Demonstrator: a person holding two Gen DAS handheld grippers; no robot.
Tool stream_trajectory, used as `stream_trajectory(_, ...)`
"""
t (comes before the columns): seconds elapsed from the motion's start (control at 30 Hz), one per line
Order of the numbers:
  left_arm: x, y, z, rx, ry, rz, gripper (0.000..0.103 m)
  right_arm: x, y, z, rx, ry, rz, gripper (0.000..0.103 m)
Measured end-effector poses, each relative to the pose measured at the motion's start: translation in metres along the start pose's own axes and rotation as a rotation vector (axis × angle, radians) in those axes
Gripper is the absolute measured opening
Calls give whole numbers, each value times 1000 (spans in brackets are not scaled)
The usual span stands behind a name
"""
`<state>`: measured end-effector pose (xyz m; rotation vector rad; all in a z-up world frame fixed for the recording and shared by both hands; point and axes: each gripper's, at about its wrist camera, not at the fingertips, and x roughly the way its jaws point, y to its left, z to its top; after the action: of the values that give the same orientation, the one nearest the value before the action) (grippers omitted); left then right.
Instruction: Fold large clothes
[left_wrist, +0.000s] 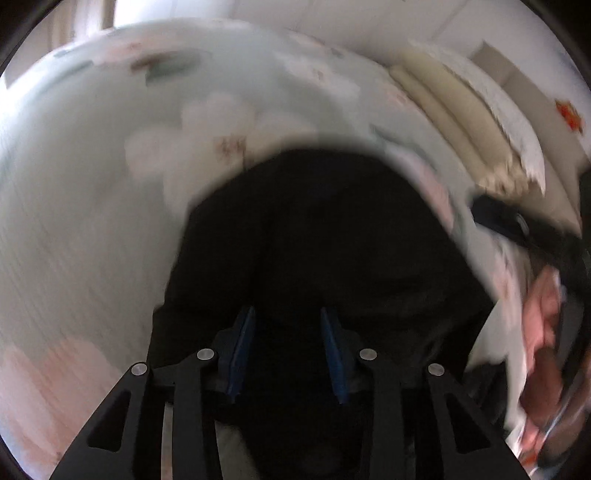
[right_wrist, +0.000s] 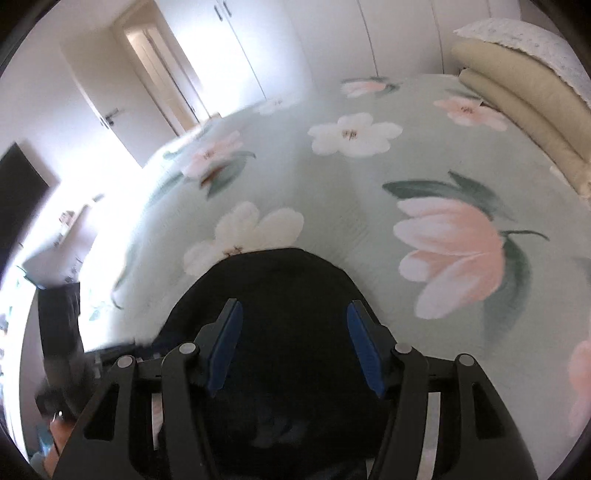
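A black garment (left_wrist: 332, 229) lies bunched on a pale green bedspread with large flowers (left_wrist: 110, 184). The left wrist view is blurred. My left gripper (left_wrist: 288, 314) hovers over the garment's near part, its blue pads (left_wrist: 242, 339) apart and pressing on nothing. In the right wrist view the same black garment (right_wrist: 280, 280) shows a rounded far edge on the bedspread (right_wrist: 369, 206). My right gripper (right_wrist: 294, 306) stands open and wider over it, with dark cloth below the gap and neither blue pad (right_wrist: 364, 347) touching it.
Beige pillows under a white lace cover (right_wrist: 517, 85) are stacked at the bed's far right; the beige pillows (left_wrist: 454, 122) show in both views. A person's hand (left_wrist: 543, 314) is at the right edge. White wardrobe doors (right_wrist: 258, 44), an open door (right_wrist: 155, 62) and a dark screen (right_wrist: 18, 184) line the room.
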<state>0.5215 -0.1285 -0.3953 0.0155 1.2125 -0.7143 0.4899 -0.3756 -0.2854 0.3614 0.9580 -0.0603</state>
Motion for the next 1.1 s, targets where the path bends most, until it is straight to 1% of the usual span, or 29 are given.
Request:
stream_trajectory(0.03, 0, 4, -9, 14, -24, -11, 38, 13, 1, -6, -11, 37, -18, 63)
stream_trajectory(0.1, -2, 9, -9, -22, -32, -40, 38, 44, -1, -26, -29, 145, -49, 61)
stream_trajectory(0.13, -2, 11, -10, -33, -36, -42, 38, 59, -2, -39, -49, 193, -86, 61)
stream_trajectory(0.17, 0, 10, -12, -27, -41, -33, 38, 67, 1, -48, -78, 215, -114, 61)
stream_trajectory(0.23, 3, 2, -17, 15, -61, 19, 38, 72, 2, -53, -107, 197, -134, 61)
stream_trajectory(0.33, -9, -15, -20, 35, -74, 97, 38, 76, -2, -44, -48, 233, -133, 62)
stream_trajectory(0.37, -17, -20, -22, 33, -78, 102, 37, 73, 0, -41, -55, 244, -137, 62)
stream_trajectory(0.4, -28, -25, -26, 31, -86, 91, 37, 68, 2, -40, -62, 243, -134, 62)
stream_trajectory(0.5, -71, -43, -49, 44, -141, 28, 38, 36, 2, -44, -30, 225, -56, 62)
stream_trajectory(0.53, -81, -47, -56, 47, -155, 20, 39, 21, 1, -50, -13, 218, -22, 67)
stream_trajectory(0.57, -94, -52, -68, 53, -167, 13, 40, 9, 2, -56, -7, 212, -8, 68)
stream_trajectory(0.7, -133, -59, -108, 42, -191, -11, 41, -30, 12, -90, -14, 219, 10, 69)
stream_trajectory(0.77, -147, -59, -126, 42, -188, -4, 41, -46, 18, -110, -17, 237, 27, 69)
stream_trajectory(0.9, -172, -56, -156, 37, -176, 22, 41, -67, 32, -146, -39, 272, 2, 69)
stream_trajectory(1.1, -199, -43, -186, 29, -169, 63, 42, -74, 43, -166, 21, 319, 29, 69)
